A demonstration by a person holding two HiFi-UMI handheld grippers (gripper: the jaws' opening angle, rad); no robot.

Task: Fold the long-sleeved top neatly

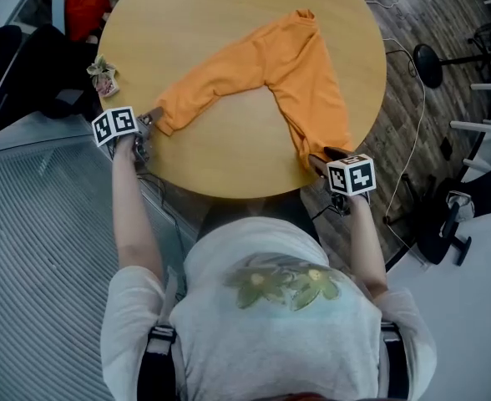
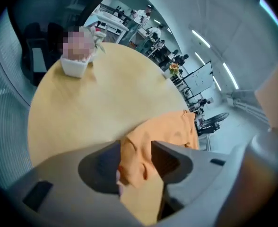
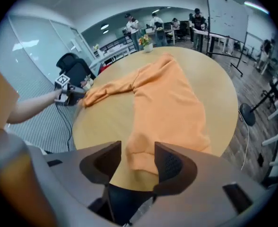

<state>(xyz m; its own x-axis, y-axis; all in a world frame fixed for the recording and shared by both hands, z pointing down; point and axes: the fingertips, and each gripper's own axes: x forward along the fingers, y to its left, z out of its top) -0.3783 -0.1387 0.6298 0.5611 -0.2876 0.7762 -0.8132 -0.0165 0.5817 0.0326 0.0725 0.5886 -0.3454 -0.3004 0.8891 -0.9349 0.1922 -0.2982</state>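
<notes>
The orange long-sleeved top (image 1: 289, 65) of soft cloth lies on the round wooden surface (image 1: 229, 153) in a bent V. Its bend sits toward the far rim. One limb runs out to the left rim and the wider one comes down to the near rim.

The left gripper (image 1: 150, 120) is at the tip of the left limb. In the left gripper view its jaws stand apart with the crumpled end of the cloth (image 2: 138, 150) lying loosely between them, not pinched. The right gripper (image 1: 319, 162) is at the near end of the wider limb. Its jaws stand wide, with the rumpled hem (image 3: 139, 155) between them and a gap showing on each side.

The cloth looks light, limp and not slippery, so it will likely sag, drag and bunch unless it is lifted by two points at once. Seams, cuffs and hem corners seem the best holds, since a pinch there should gather enough layers to stay caught. Both ends lie right at the rim, so a careless tug could pull cloth over the side.

The middle of the surface is bare and gives room to spread and fold. A small white pot (image 1: 103, 78) stands near the left rim, beside the left limb, and is the one thing a sweeping sleeve might knock.
</notes>
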